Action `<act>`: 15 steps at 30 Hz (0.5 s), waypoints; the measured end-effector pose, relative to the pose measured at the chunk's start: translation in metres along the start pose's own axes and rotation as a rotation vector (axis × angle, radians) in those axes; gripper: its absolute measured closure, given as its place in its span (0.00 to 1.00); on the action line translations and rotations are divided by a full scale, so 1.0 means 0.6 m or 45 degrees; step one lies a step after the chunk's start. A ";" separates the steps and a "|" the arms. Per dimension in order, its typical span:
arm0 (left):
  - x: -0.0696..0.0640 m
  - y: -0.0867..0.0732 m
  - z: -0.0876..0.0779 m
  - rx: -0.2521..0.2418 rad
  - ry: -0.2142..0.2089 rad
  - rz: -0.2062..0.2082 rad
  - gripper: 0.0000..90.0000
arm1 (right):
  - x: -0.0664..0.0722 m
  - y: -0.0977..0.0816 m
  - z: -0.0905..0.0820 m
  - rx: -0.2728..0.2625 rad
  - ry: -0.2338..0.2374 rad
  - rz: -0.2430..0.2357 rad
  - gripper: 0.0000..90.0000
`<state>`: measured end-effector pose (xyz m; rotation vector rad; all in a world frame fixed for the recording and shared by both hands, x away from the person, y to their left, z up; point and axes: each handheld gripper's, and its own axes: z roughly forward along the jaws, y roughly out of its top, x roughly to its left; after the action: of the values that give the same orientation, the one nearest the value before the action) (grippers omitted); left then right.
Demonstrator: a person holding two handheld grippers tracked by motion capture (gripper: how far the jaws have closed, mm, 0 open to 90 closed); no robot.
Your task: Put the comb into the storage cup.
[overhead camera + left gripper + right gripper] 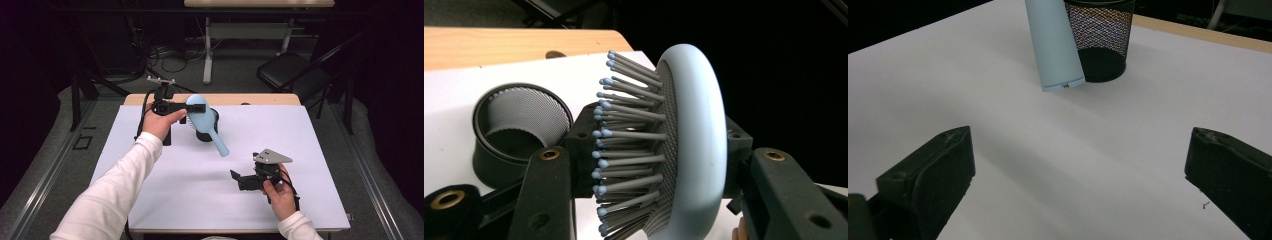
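A light blue hairbrush hangs above the white table, its head clamped in my left gripper. The handle slants down toward the near side, in front of a black mesh cup. In the left gripper view the brush head sits between the two jaws, bristles pointing left, with the mesh cup behind and below. My right gripper rests low over the near right of the table, open, nothing between its jaws. The right gripper view shows the mesh cup ahead.
The table's wooden far edge shows behind the white cover. A black chair and a desk frame stand on the floor beyond. Cables trail from both grippers.
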<state>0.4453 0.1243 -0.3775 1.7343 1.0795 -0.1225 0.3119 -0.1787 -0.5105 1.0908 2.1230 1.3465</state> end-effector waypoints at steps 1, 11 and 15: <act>0.000 0.002 -0.001 -0.003 0.002 0.007 0.55 | -0.001 0.000 0.000 -0.001 -0.001 0.001 0.00; 0.004 0.015 -0.008 -0.030 0.073 0.081 0.55 | -0.003 -0.002 0.001 0.013 -0.013 0.001 0.00; 0.006 0.018 -0.010 -0.042 0.099 0.130 0.55 | -0.005 -0.003 0.000 0.012 -0.017 0.003 0.00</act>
<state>0.4528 0.1306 -0.3690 1.7725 1.0408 0.0264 0.3131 -0.1812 -0.5125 1.1028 2.1219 1.3278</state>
